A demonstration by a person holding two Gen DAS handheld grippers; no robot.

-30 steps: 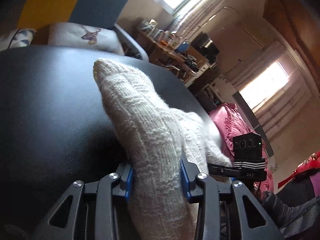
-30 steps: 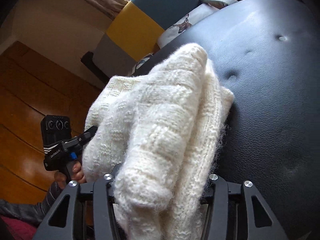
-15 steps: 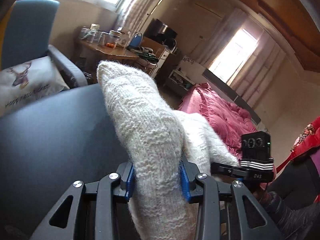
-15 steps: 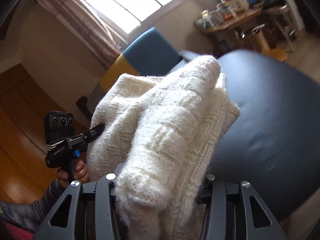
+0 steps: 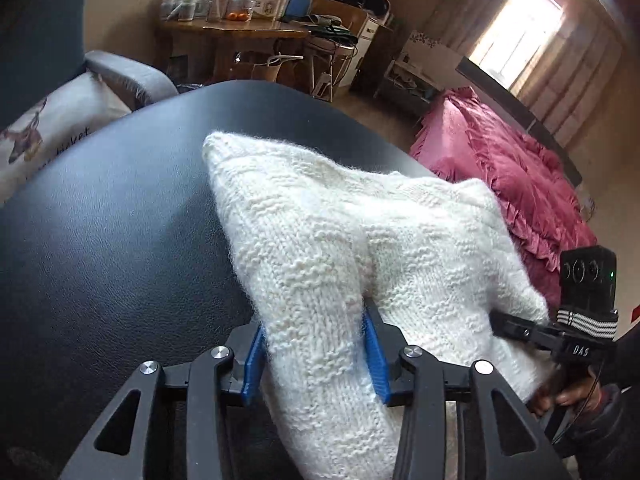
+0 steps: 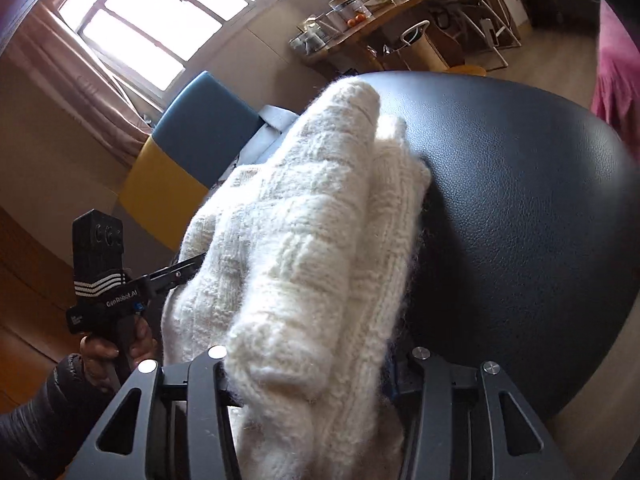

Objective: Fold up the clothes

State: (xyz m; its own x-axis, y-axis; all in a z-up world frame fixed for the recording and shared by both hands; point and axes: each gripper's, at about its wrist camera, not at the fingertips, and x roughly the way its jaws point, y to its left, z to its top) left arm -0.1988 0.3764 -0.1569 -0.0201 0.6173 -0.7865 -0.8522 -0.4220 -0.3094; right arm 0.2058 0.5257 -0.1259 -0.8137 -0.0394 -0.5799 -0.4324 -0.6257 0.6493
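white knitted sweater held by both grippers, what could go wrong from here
1. The left hand-held gripper has just been opening its jaws with the thick white knitted sweater between them, so that side may slip out early.
2. The sweater hangs bunched over the black leather surface, so it could land rumpled rather than flat.
3. The right hand-held gripper holds several rolled layers; the fold may unroll.

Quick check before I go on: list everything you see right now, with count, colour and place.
sweater: one, cream, bunched on the black cushion
cushion: one, black, under the sweater
armchair: one, blue and yellow, behind the cushion
bedspread: one, pink, to the right
table: one, wooden, cluttered with jars, by the wall
left gripper: jaws just opening, sweater between them
right gripper: closed on the sweater
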